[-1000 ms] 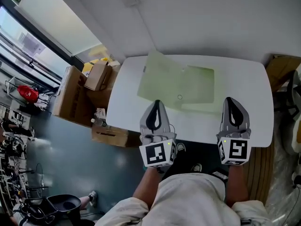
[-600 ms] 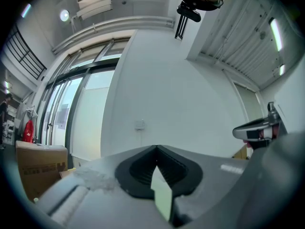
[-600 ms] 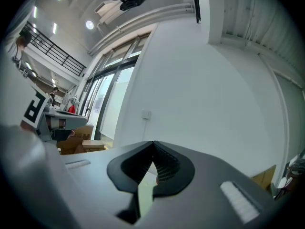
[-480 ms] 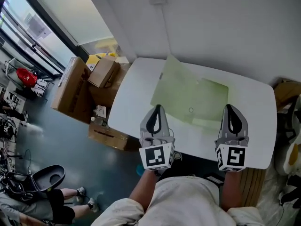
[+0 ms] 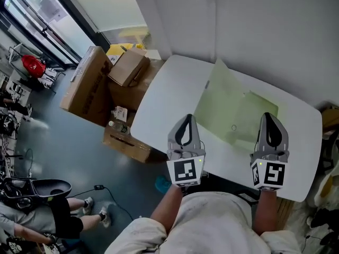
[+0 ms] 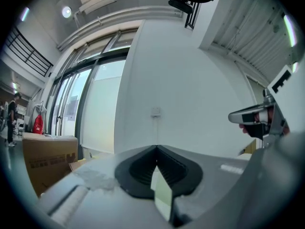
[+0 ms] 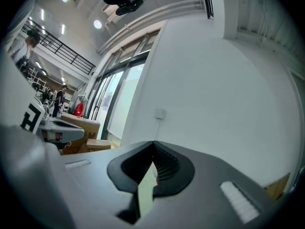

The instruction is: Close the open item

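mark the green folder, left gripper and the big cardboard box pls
green folder (image 5: 229, 106), head view, middle of its open sheet.
left gripper (image 5: 185, 119), head view, tips of its shut jaws.
big cardboard box (image 5: 87, 86), head view, its broad top face.

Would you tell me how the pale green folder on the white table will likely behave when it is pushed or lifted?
The green folder looks thin and translucent, so it is probably light and floppy. It lies on the smooth white table, so a push may slide it. One half seems raised, so it may spring back.
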The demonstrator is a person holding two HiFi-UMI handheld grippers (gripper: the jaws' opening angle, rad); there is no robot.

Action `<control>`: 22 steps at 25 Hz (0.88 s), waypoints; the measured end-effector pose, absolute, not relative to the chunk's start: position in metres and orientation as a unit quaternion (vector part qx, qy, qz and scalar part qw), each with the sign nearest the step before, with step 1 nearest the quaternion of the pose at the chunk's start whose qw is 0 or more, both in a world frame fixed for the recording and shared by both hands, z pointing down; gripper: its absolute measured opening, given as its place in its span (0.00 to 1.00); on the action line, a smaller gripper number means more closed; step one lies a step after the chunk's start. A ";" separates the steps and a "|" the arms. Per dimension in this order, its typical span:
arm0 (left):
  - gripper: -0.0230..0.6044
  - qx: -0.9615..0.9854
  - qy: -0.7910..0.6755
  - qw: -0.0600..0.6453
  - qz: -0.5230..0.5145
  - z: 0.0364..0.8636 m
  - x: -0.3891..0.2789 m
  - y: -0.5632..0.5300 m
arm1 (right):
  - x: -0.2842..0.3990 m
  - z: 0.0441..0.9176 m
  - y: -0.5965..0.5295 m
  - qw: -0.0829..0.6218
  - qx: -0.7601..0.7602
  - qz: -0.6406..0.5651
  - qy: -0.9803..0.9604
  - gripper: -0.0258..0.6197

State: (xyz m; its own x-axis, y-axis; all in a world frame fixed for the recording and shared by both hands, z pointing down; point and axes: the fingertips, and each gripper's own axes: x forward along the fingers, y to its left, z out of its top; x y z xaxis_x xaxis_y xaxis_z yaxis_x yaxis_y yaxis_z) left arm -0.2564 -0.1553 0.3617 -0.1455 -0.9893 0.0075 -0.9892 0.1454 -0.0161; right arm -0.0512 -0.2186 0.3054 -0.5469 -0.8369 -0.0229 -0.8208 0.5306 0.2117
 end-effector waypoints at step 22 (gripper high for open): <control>0.15 -0.665 0.744 -0.044 -0.046 0.436 -0.277 -0.185 | -0.081 0.333 -0.254 0.054 0.468 -0.089 -0.878 0.04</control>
State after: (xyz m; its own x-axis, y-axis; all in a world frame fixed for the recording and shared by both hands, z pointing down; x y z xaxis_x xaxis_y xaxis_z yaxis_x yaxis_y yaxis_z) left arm -0.2767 -0.1854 0.4356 -0.1127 -0.9855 0.1268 -0.9936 0.1122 -0.0108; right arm -0.0810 -0.2545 0.3334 -0.5563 -0.8309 0.0110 -0.8116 0.5461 0.2073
